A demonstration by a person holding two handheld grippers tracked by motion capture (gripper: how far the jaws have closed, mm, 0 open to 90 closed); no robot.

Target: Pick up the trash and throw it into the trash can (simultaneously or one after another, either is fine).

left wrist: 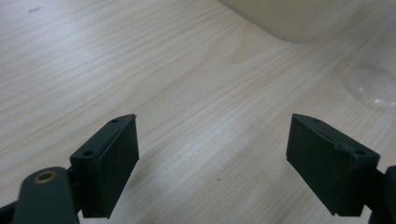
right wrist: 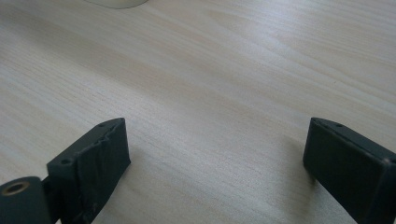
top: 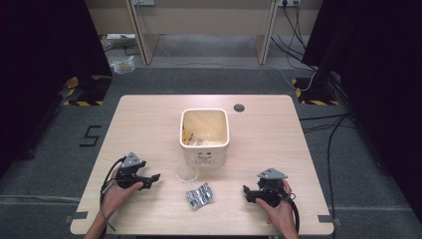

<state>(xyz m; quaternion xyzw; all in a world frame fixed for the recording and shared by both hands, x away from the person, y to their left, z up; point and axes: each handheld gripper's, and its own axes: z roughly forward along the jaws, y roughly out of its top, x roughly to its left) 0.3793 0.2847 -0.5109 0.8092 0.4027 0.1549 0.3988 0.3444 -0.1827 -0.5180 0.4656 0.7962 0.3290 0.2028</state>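
**Two open grippers, a foil pack between them, and room for a slip**

Both grippers rested low on the table with their jaws spread wide and nothing between them. The left gripper pointed inward toward the middle, the right gripper did the same from the other side. Between them, near the front edge, lay a crumpled silver blister pack, apart from both tools. Just behind it sat a clear plastic cup, touching or nearly touching the cream bin, which already held some small bits I couldn't make out.

From where I stood, the pack looked like the awkward piece. It lay flat and shiny, so a jaw coming in too level would likely have pushed it along the wood rather than got under it. The cup seemed light and see-through; a careless left-hand reach could have knocked it over or sent it rolling. A pinch on only a corner of the foil might also have let it slip out over the bin's rim.
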